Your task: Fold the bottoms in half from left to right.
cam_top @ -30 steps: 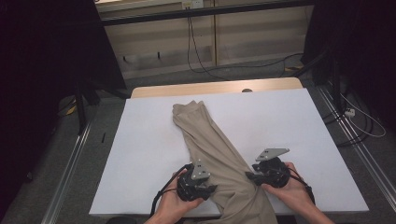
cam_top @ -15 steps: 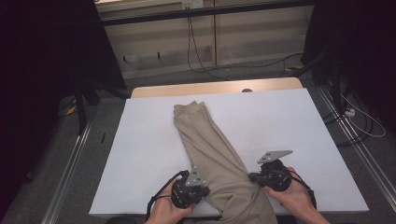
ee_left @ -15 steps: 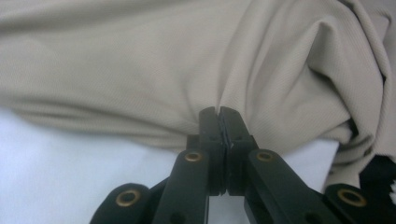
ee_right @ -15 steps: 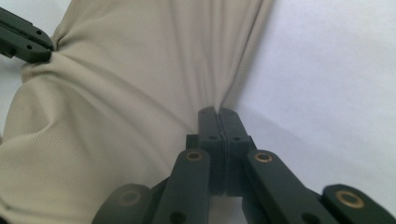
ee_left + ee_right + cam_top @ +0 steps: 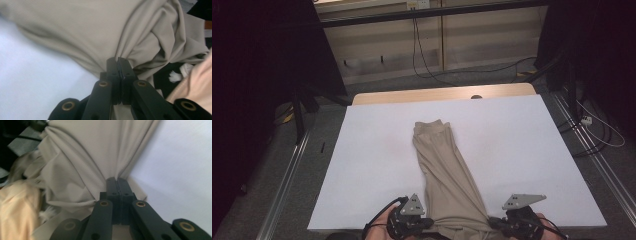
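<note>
Both grippers sit at the table's near edge, each clamped on the cloth. Left gripper (image 5: 117, 62): jaws together, a pinch of beige fabric bunched between the tips, folds fanning up and away from it. Right gripper (image 5: 117, 182): same, jaws closed on a gathered fold, bare white table (image 5: 180, 165) just to its right.

Change since 1 s ago: both hands have drawn back toward the person, and the cloth (image 5: 447, 170) has come with them. Its near end, between the 2 grippers in the high view, now hangs over the table edge; its far end has slid nearer and now lies about mid-table.

Left gripper (image 5: 411, 224) and right gripper (image 5: 518, 224) flank the near end, cloth taut-looking between them.

Judgement: a drag toward the person is under way, probably to straighten or reposition the cloth; both grips appear to hold.
</note>
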A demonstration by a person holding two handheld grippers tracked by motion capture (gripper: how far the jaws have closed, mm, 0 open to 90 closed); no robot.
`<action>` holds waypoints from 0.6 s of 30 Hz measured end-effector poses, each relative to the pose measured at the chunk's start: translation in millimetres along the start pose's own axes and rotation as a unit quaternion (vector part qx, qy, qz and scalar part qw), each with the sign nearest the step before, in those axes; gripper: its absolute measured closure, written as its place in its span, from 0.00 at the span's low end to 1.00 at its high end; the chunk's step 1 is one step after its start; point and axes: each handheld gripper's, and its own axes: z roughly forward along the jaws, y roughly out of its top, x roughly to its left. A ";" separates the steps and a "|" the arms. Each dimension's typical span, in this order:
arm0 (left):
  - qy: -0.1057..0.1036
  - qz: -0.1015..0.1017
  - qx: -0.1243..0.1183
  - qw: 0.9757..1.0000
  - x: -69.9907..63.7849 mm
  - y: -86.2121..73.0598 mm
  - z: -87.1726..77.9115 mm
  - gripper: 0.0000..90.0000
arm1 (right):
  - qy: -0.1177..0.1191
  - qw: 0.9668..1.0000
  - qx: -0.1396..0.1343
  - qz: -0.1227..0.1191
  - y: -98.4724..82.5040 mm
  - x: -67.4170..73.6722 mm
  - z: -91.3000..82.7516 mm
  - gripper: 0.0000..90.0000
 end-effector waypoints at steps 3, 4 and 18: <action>0.000 0.001 -0.006 1.000 0.0 -1.0 -2.7 0.97 | 0.005 1.000 -0.004 -0.008 -3.1 7.3 -1.9 1.00; 0.006 -0.004 -0.012 1.000 1.2 -0.2 -3.0 0.93 | 0.001 1.000 -0.008 -0.014 -1.7 6.8 -1.7 1.00; 0.085 -0.049 -0.096 0.991 39.9 11.6 -12.5 0.31 | -0.017 0.995 -0.102 0.000 46.2 -42.2 4.0 0.51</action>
